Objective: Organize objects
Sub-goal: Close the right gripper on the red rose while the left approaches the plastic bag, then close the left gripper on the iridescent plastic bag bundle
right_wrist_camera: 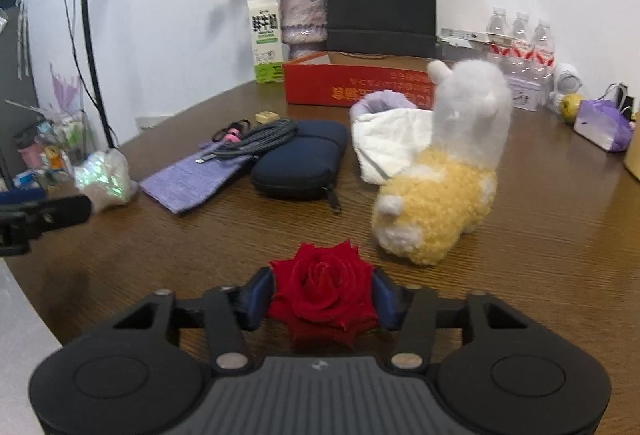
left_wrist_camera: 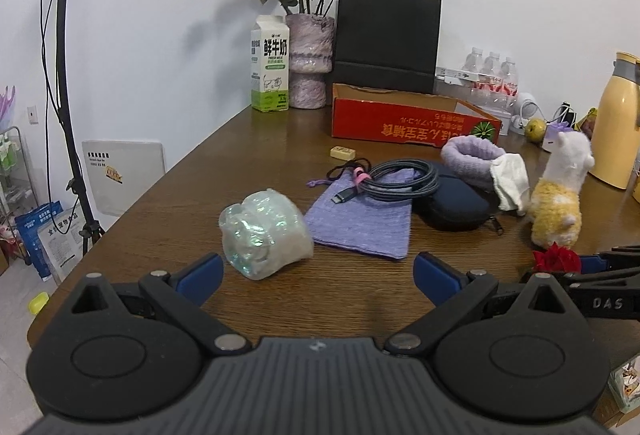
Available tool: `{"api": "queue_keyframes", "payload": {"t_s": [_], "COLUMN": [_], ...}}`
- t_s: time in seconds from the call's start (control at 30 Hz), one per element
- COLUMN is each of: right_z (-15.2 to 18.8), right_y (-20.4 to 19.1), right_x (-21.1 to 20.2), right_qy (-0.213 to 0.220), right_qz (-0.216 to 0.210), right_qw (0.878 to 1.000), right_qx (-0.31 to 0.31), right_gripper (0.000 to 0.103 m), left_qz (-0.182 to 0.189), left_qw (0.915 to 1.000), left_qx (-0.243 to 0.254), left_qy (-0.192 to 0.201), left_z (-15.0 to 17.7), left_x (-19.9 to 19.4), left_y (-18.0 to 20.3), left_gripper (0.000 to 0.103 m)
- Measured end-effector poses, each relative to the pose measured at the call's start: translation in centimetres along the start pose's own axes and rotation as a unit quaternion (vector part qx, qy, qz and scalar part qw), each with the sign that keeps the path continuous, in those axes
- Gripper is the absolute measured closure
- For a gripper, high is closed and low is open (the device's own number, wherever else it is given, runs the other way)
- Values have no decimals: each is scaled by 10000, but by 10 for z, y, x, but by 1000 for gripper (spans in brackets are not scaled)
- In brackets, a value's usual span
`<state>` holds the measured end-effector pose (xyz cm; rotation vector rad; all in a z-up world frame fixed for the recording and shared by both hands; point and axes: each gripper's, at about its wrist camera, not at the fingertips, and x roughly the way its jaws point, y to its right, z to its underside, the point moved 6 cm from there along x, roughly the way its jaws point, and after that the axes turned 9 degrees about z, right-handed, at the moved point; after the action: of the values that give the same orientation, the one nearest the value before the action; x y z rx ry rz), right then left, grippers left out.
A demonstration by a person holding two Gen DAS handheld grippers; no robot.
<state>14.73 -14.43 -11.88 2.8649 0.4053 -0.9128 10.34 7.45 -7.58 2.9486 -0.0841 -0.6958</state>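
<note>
Left wrist view: the left gripper is held w/ fingers spread wide, nothing between them, just short of the iridescent wrapped bundle. Taking the red cardboard box as landmark: the bundle is seen well in front of it, near the table edge; the purple pouch w/ coiled cable lies between box and bundle; the alpaca plush stands in front of the box's right end. The red rose is glimpsed at right, below the plush.

Right wrist view: the right gripper is closed narrow on the rose, both blue pads pressed against the petals. The rose is held low over the table, well in front of the box, just before the plush.

Step judged in hand: rose pickup, grip just made. Next move probably calls for a lift clear of the table and carry toward the box, past the plush, w/ gentle pressure so petals aren't crushed.
</note>
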Motion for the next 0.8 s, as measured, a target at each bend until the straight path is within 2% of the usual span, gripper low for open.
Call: {"api": "queue_keyframes", "payload": {"t_s": [0.1,0.6,0.73,0.8], "right_z": [-5,-32,-37,-38], "right_y": [-3,-18,-19,-19], "right_x": [3,20,24,26], "right_qy": [37,226,268,260], "right_qz": [-2,66,82,79], "right_qw": [10000,9997,9996,9996], "right_qx": [10,-20,-2,5], "right_gripper": [61,61,61,61], "left_qz": [13,-101,-145,-147], "left_qw": [10000,9998,9996,9994], "left_qx": [-30,-19,-12,-56], "left_qy": [-31,-146,-253,-314], "left_z": [0,-19,-21,-22], "left_x": [5,46,56,60], "left_y": [-7,-35,-38,-41], "left_gripper": [0,0,4,11]}}
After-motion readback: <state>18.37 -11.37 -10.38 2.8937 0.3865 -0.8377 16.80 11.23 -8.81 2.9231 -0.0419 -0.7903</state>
